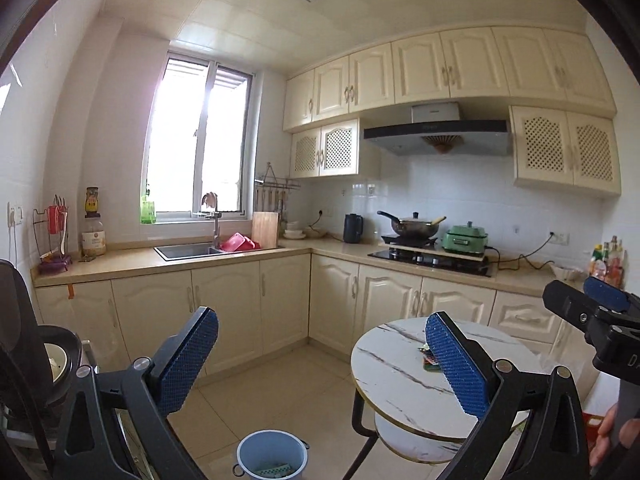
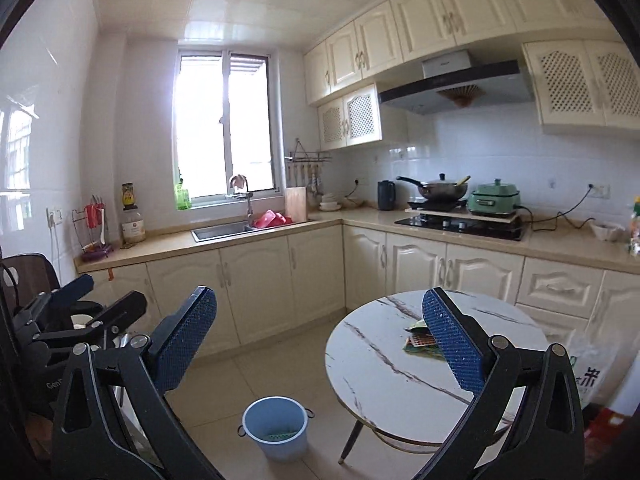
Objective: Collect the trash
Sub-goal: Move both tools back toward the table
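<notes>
- The left tool [image 1: 322,364] stands with its jaws wide apart and nothing between them; its pads [image 1: 188,360] are blue and finely dimpled on black arms.
- The right tool [image 2: 320,350] is likewise spread wide and holds nothing.
- Bare beige floor tiles [image 2: 260,376] lie open between both tools and the cream cabinets.
- The round marble-patterned worktop [image 2: 380,376] has a thin gold-edged rim on slim dark legs.
- Flat crinkled wrappers [image 2: 418,338] lie on it, just beyond each tool's right finger.
- A pale blue plastic bin [image 2: 276,428] stands on the floor beside the worktop, low between the fingers, with a scrap inside.
</notes>
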Demonstrator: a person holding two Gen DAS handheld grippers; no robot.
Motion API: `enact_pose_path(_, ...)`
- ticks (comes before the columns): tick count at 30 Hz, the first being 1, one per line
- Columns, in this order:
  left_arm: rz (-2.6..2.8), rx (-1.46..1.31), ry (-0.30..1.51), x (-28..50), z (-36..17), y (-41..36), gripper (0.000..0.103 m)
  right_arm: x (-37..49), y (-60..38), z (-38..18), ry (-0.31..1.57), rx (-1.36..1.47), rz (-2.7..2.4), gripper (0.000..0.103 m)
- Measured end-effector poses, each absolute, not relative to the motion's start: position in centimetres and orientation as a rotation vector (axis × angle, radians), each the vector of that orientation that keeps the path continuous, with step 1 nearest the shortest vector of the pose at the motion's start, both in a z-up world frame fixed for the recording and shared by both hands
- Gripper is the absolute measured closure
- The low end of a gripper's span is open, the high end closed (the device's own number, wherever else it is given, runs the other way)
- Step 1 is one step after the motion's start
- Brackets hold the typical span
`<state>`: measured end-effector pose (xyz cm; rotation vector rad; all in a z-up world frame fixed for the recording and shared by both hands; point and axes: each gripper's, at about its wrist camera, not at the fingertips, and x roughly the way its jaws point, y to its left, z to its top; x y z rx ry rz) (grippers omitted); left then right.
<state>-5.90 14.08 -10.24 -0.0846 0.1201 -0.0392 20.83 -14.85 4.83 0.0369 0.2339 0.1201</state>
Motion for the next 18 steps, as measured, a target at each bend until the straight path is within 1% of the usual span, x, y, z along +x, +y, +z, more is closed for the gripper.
enact_pose_path(2, -0.036, -0.076, 0.121, -7.2, -11.3, 13.8, 0.001, 20.3, -15.6, 4.9, 0.22, 0.033, 0.078, 0.0)
enact_pose_path(4, -0.031, -0.062, 0.129, -6.6, -12.1, 12.8, 0.001, 19.8, -16.1, 5.2, 0.21, 0.031, 0.048, 0.0)
enact_pose_path(7, -0.034, -0.051, 0.134, -6.7, -12.3, 12.1, 0.001, 19.4, -16.2, 5.4, 0.209, 0.029, 0.031, 0.0)
enact_pose_path(13, -0.031, -0.042, 0.139, -2.0, -10.3, 10.3, 0.001, 19.6, -16.3, 5.0, 0.212, 0.036, 0.018, 0.0)
enact_pose_path(18, -0.037, -0.044, 0.149, -0.3, -9.4, 9.6, 0.001, 19.8, -16.9, 4.5, 0.217, 0.042, 0.018, 0.0)
